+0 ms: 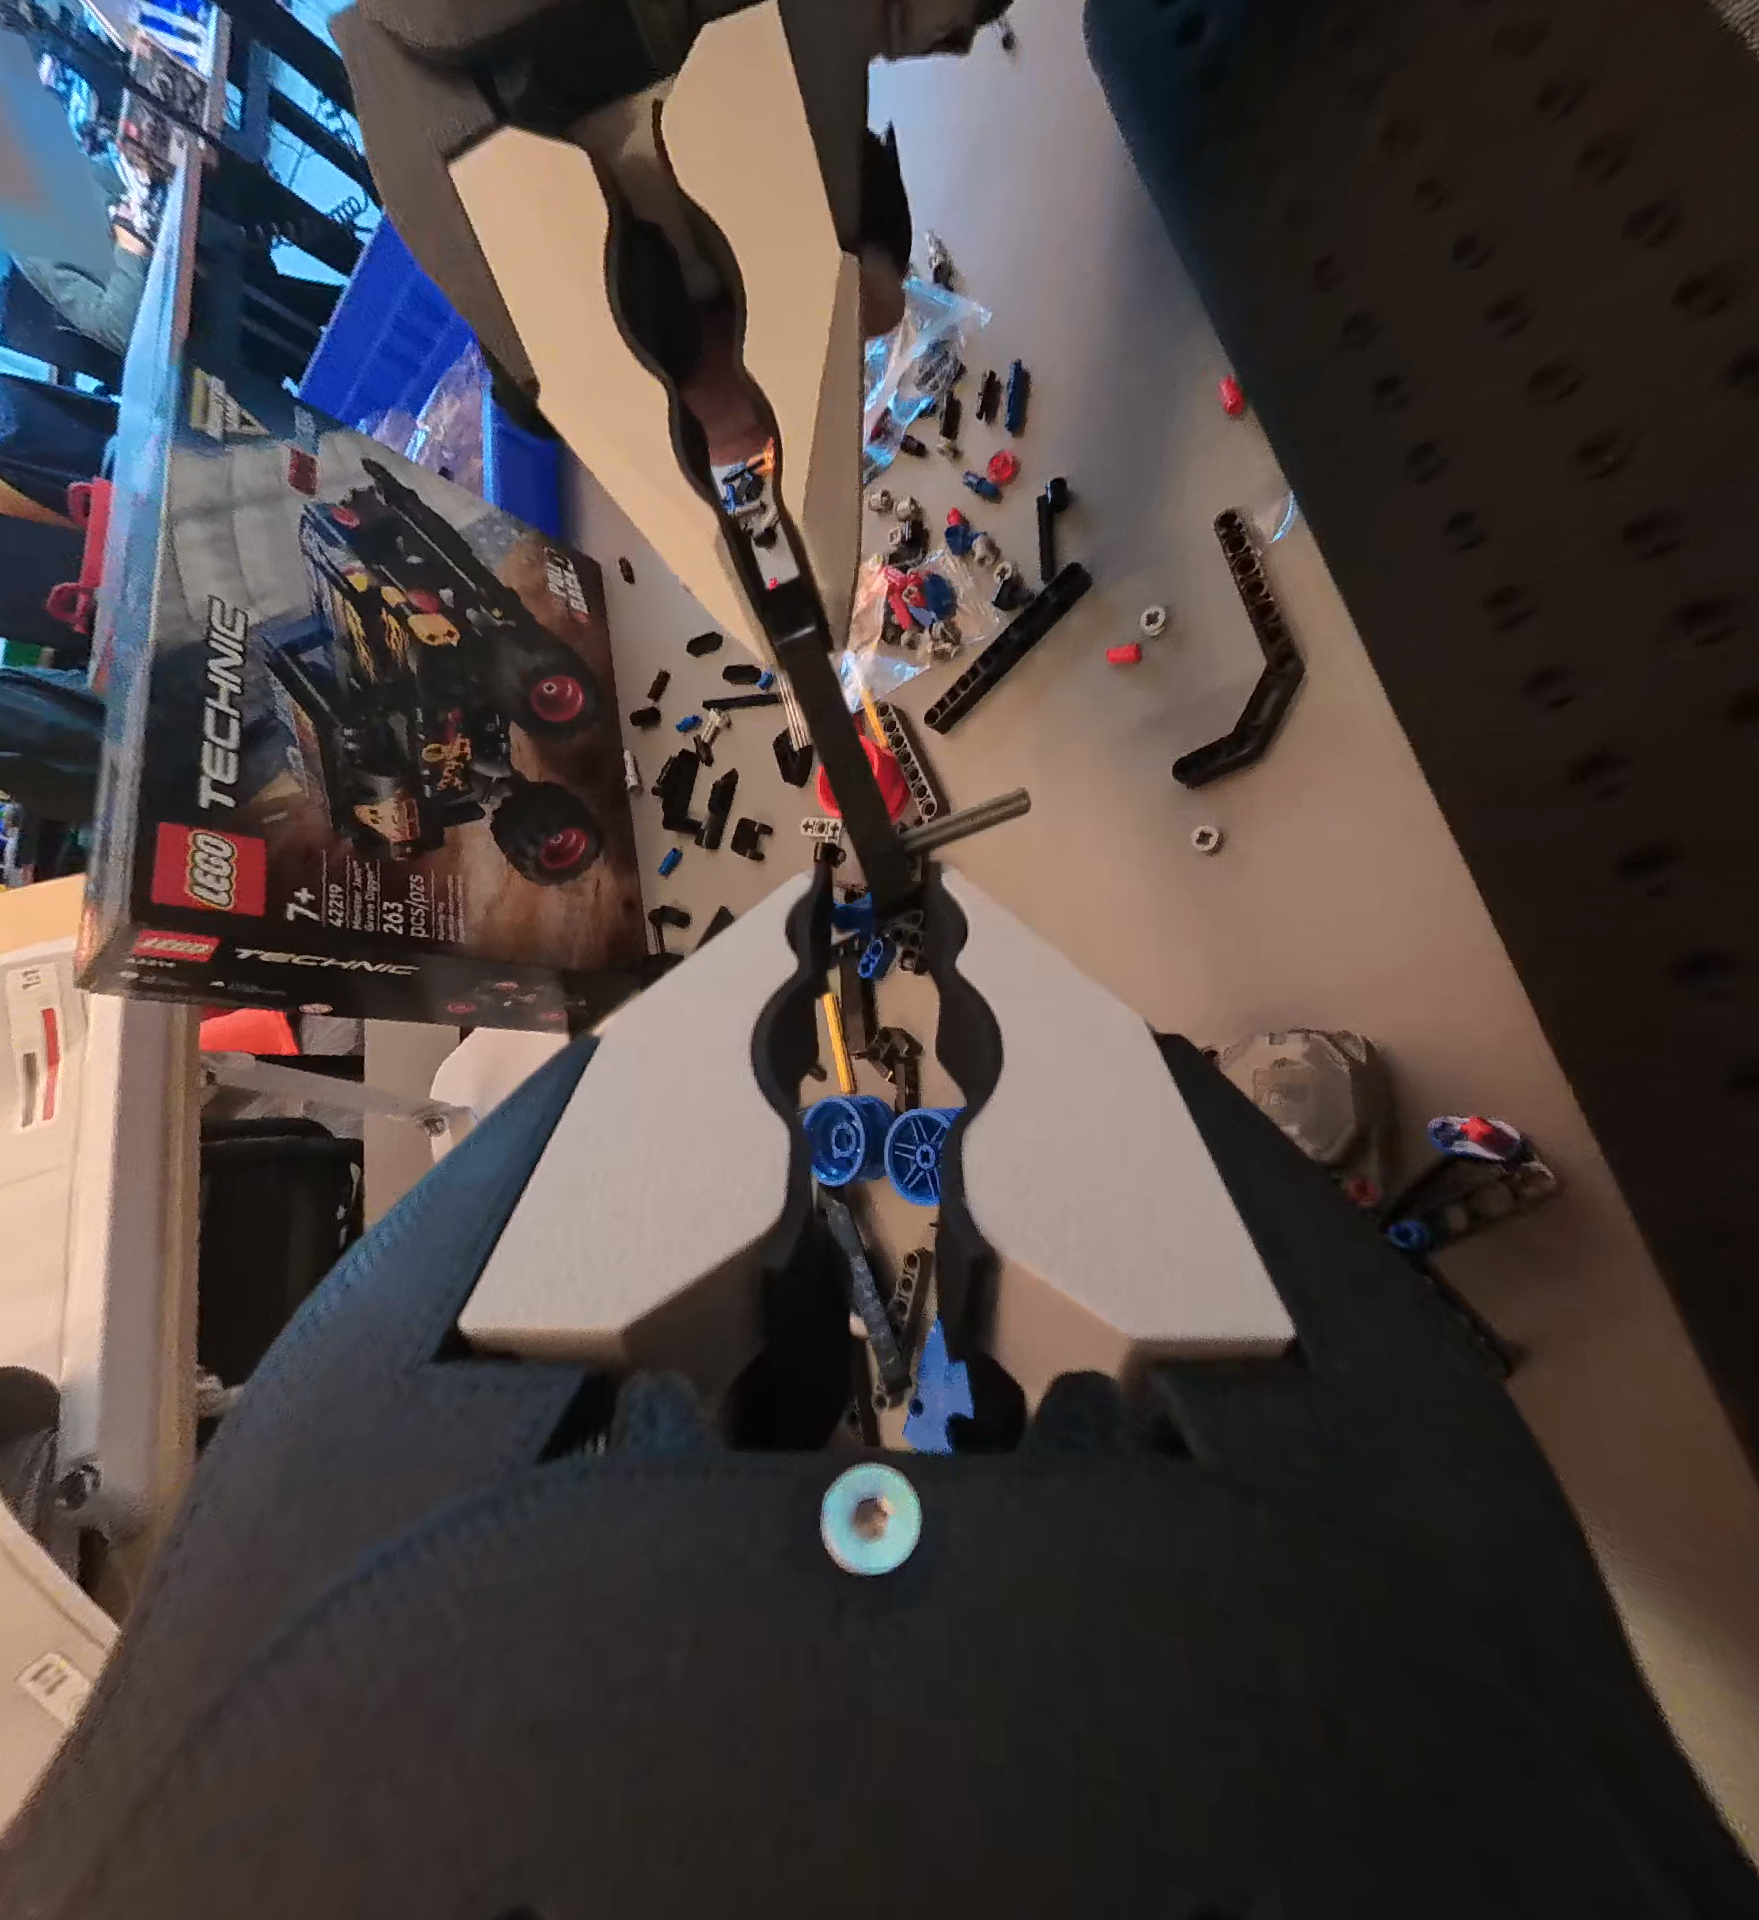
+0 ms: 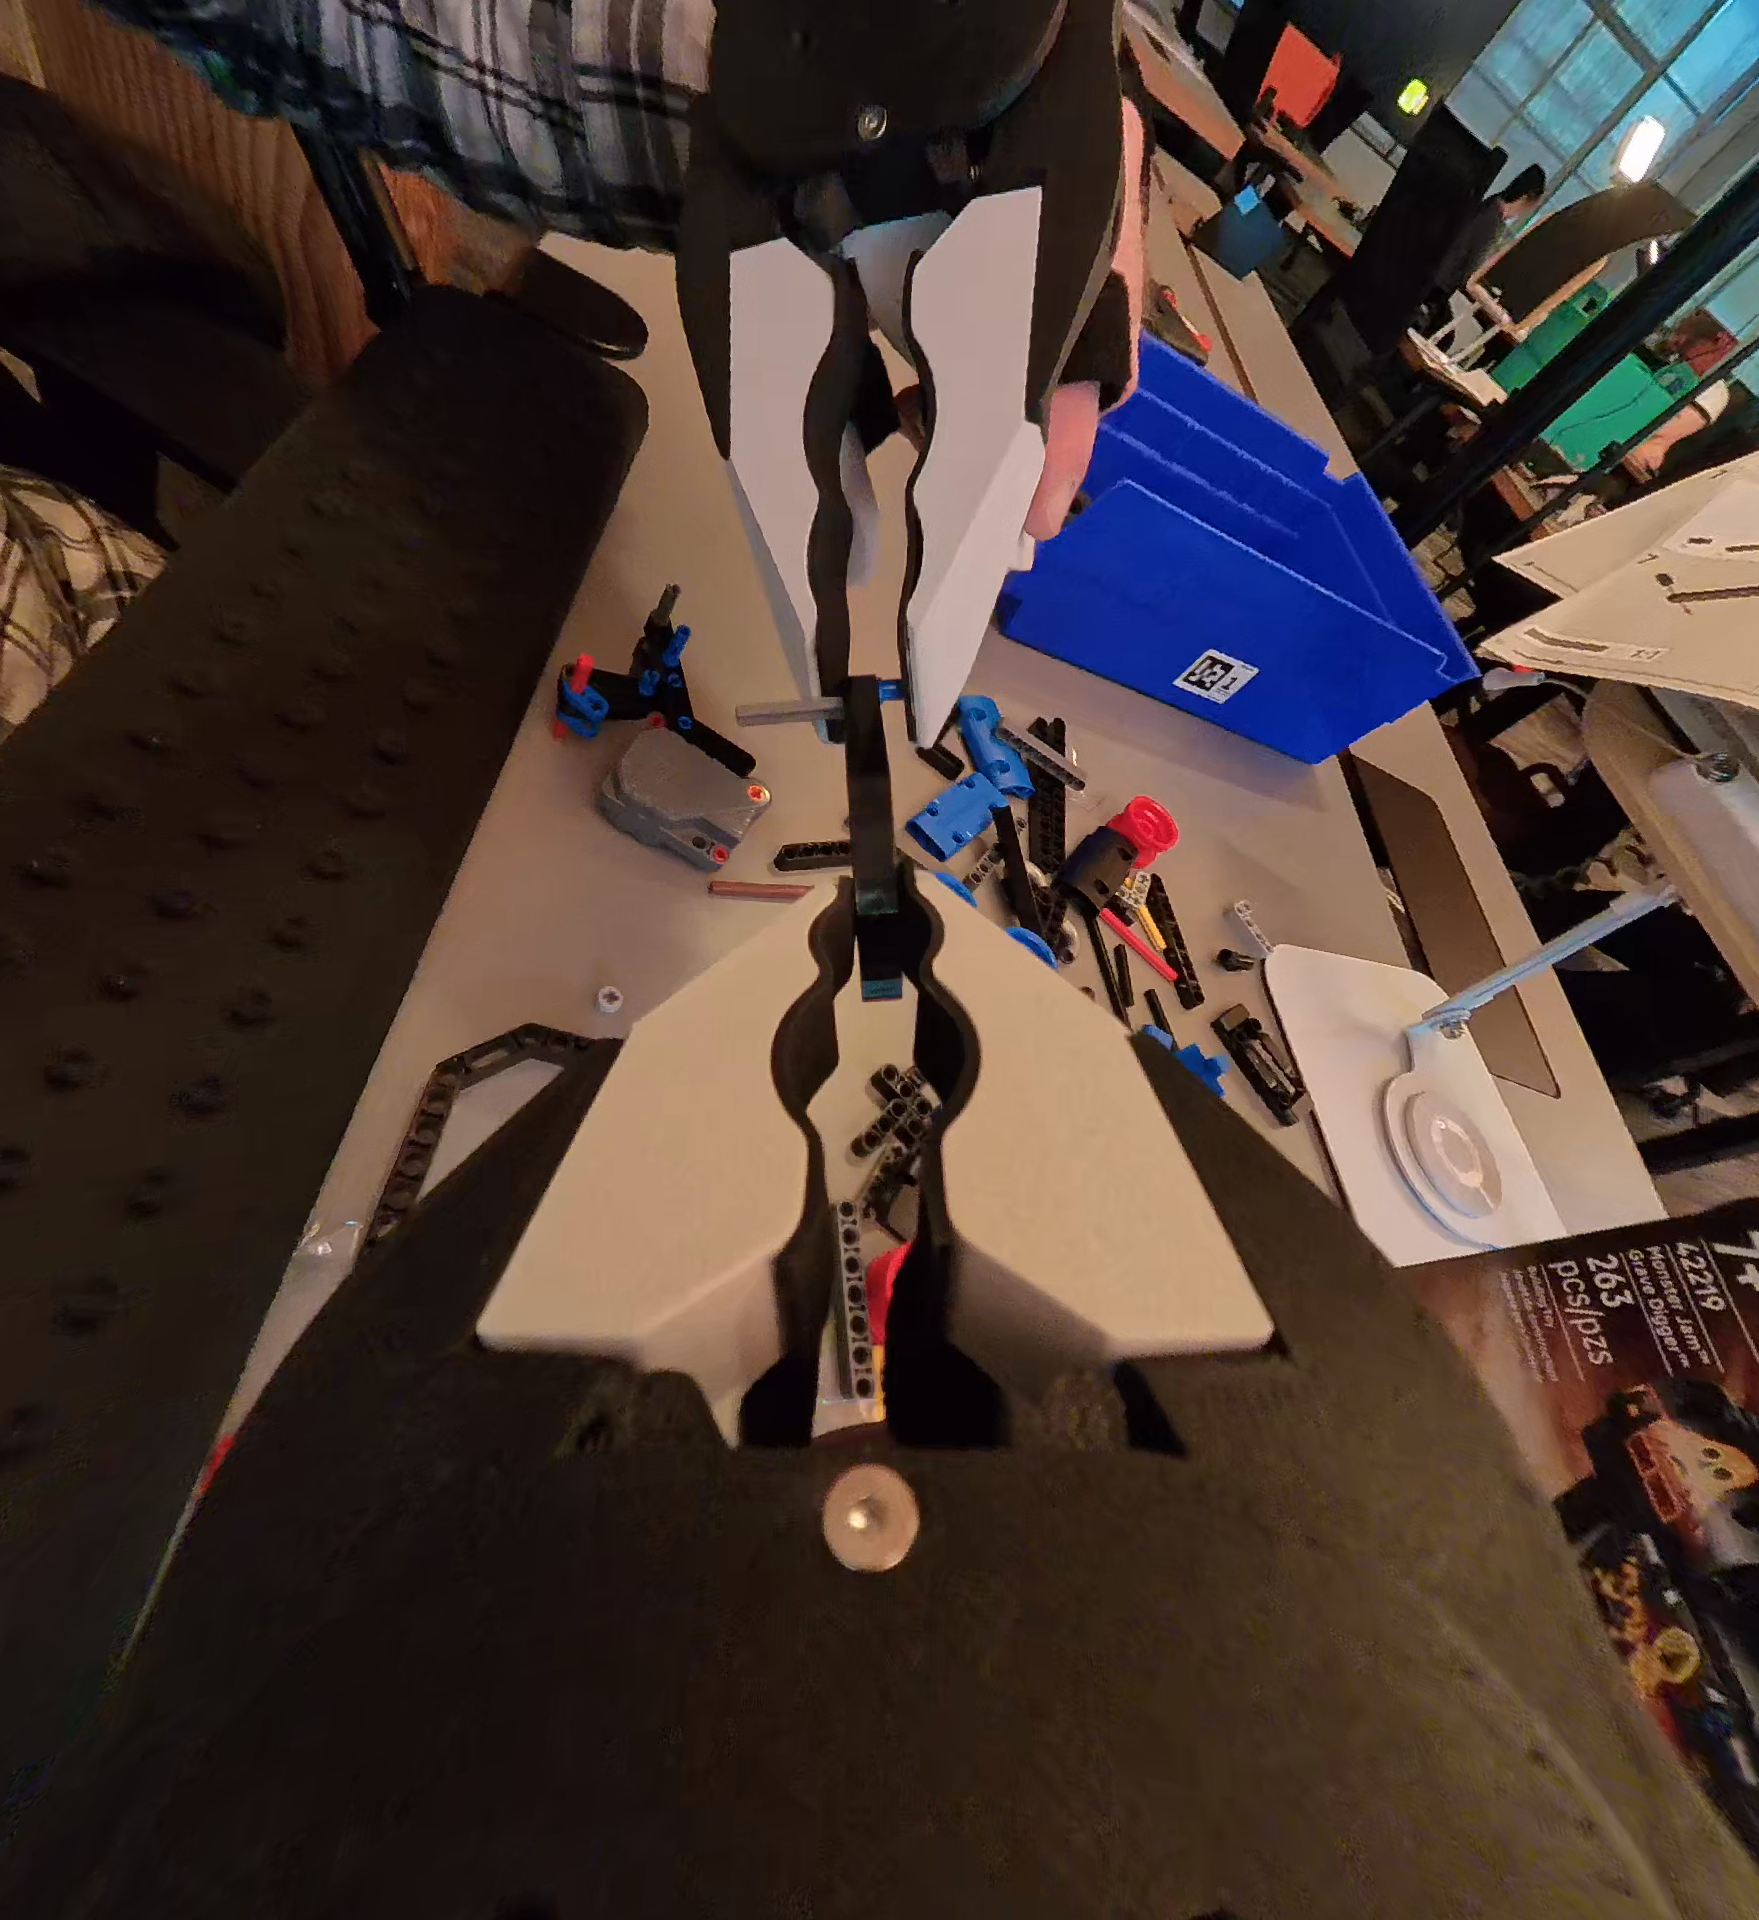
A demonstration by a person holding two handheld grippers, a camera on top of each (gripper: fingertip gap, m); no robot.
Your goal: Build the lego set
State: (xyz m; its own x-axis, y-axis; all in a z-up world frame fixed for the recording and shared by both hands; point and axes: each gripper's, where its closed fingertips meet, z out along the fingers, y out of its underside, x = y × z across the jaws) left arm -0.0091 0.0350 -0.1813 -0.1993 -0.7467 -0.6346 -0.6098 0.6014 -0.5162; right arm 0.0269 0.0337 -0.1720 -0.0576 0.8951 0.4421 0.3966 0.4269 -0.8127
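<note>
Two grippers, fingers clamped on opposite ends of black beam [image 2: 870,790], above table [image 2: 584,914]

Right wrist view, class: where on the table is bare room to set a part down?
Bare table lies between the long black perforated panel and the grey motor block. Crowded: the loose beam pile before the blue bin.

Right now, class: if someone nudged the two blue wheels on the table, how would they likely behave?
The blue wheels stand on edge, so a nudge would probably roll or topple them. They look like small hollow plastic, likely light. Loose beams crowd them, so they might not roll far.
</note>
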